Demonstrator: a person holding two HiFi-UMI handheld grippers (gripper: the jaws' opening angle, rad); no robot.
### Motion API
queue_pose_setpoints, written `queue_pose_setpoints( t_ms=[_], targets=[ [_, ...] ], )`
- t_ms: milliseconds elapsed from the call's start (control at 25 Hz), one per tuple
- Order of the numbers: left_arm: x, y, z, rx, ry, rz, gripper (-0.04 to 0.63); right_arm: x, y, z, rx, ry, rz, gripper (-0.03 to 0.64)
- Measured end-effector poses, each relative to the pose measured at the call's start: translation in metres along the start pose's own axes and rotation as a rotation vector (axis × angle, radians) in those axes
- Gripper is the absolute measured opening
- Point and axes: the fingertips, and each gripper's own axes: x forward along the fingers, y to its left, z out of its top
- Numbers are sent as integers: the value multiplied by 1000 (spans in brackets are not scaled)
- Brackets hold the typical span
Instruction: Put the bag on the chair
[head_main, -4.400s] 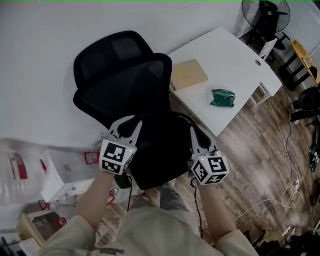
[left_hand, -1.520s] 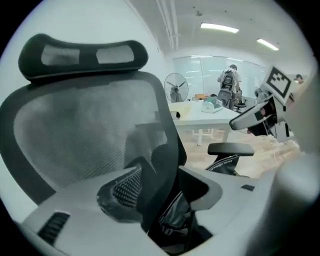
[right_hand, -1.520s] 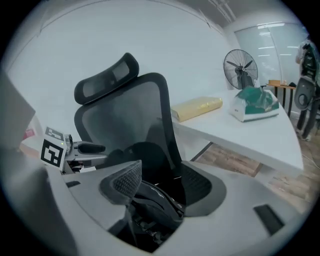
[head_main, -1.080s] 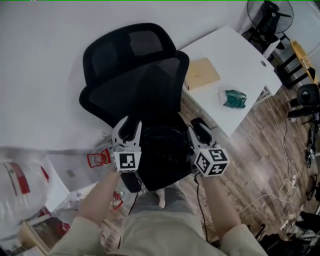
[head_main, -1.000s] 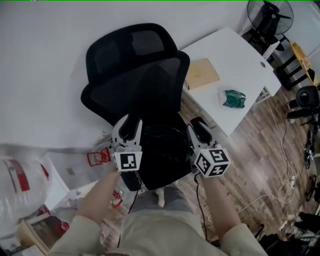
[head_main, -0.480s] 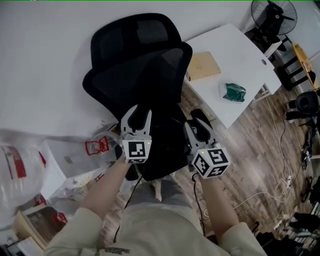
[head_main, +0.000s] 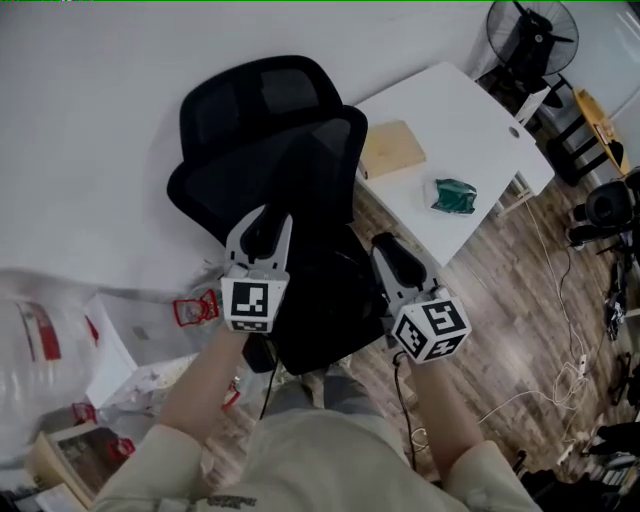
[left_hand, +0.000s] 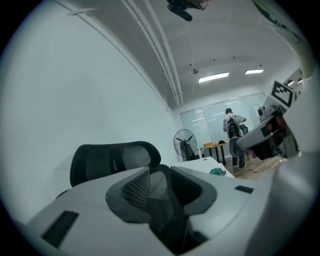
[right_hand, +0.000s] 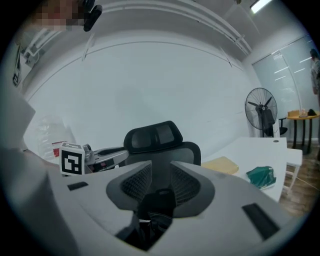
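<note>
Both grippers carry only square markers, and the red print on the plastic bag (head_main: 40, 340) is too small for us to read. We see the black bag (head_main: 325, 285) on the chair (head_main: 270, 150) seat, between the left gripper (head_main: 266, 224) and the right gripper (head_main: 388, 250). Both sets of jaws are part-way apart and closing, with dark fabric low between the right pair. At the desk (head_main: 470, 125) corner beside the chair sits a tan box (head_main: 392, 149), with a green pouch (head_main: 452, 194) near the floor-side edge. Bare floor lies to the right.

A white rectangular worktop (head_main: 470, 120) stands on the brown wood-plank floor (head_main: 520, 300), carrying a flat tan cardboard packet (head_main: 392, 150) and, apart from it, a crumpled green pouch (head_main: 452, 194), with a black standing fan (head_main: 524, 35) beyond it and clear plastic bags (head_main: 40, 340) heaped far left.
</note>
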Motion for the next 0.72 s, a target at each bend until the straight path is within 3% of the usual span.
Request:
queue_pose_setpoints(
  t_ms=[440, 720],
  targets=[
    [-31, 15, 99, 7, -100, -29, 91, -53, 21, 111, -116, -190, 19, 66],
    [-63, 17, 128, 19, -108, -61, 40, -80, 38, 138, -166, -219, 21, 46]
  ],
)
